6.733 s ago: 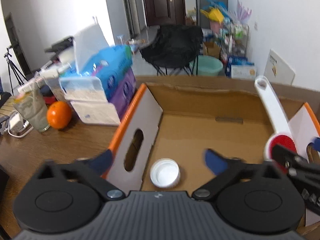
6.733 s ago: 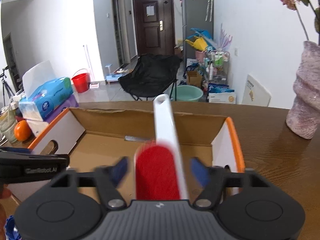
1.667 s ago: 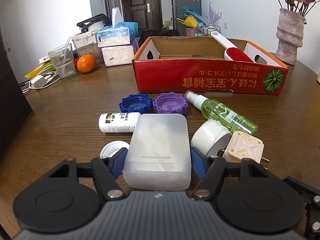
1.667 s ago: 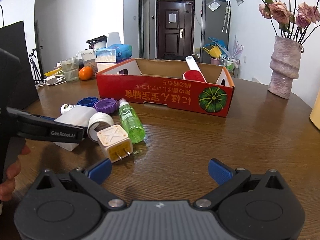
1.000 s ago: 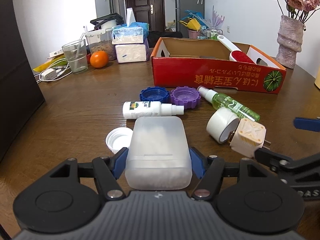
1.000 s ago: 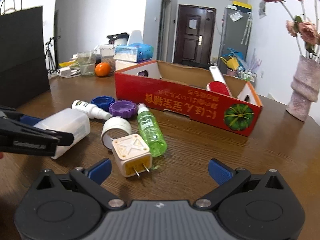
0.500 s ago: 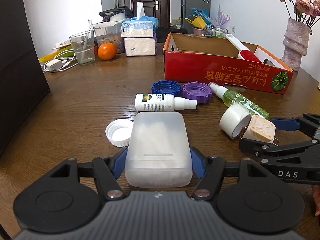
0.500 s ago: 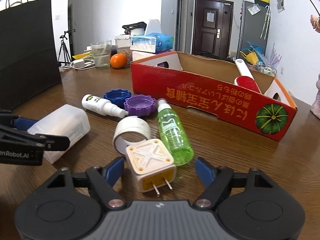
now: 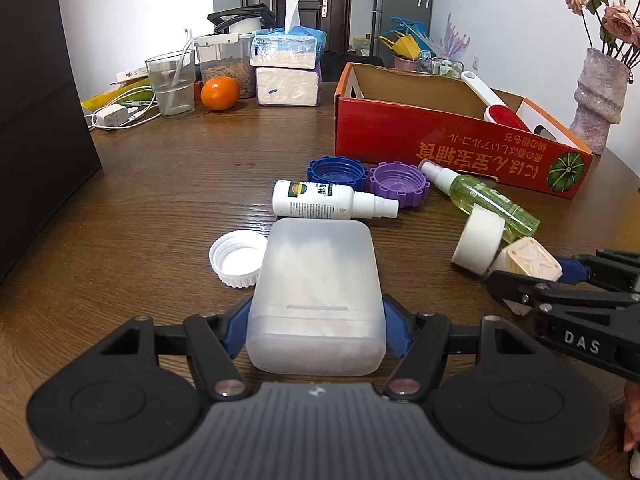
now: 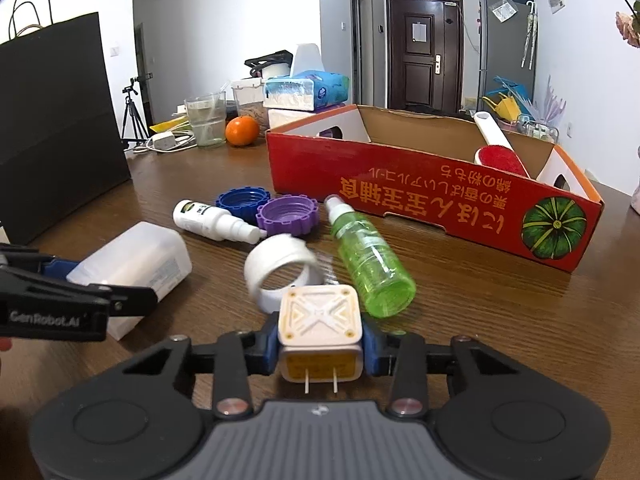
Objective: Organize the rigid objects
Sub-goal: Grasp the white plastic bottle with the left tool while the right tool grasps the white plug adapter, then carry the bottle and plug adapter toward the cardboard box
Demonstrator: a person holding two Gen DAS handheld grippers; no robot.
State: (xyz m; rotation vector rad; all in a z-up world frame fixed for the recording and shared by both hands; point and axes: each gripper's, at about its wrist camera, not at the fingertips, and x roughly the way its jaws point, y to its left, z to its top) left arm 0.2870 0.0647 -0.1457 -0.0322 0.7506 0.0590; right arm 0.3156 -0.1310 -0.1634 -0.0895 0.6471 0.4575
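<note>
Plastic fills the left wrist view: the left gripper (image 9: 316,330) pinches a frosted translucent rectangular plastic box (image 9: 316,296) across its short sides, low over the brown wooden surface (image 9: 160,208). It looks light, stiff and slick, so a hold across the flat flanks near the middle suits it. Beside it lie a white ribbed screw cap (image 9: 236,258) and a white spray bottle with a printed label (image 9: 324,200).

From the right wrist view, the right gripper (image 10: 320,350) is closing, its blue pads against the sides of a cream square plug adapter (image 10: 320,330) with its prongs pointing at the camera. Small and hard, it should be taken by the flat faces. Just beyond it are a white tape ring (image 10: 280,268) and a green clear spray bottle (image 10: 368,260). Farther back, the red cardboard box (image 10: 420,196) stands open before a dark door (image 10: 424,52).
</note>
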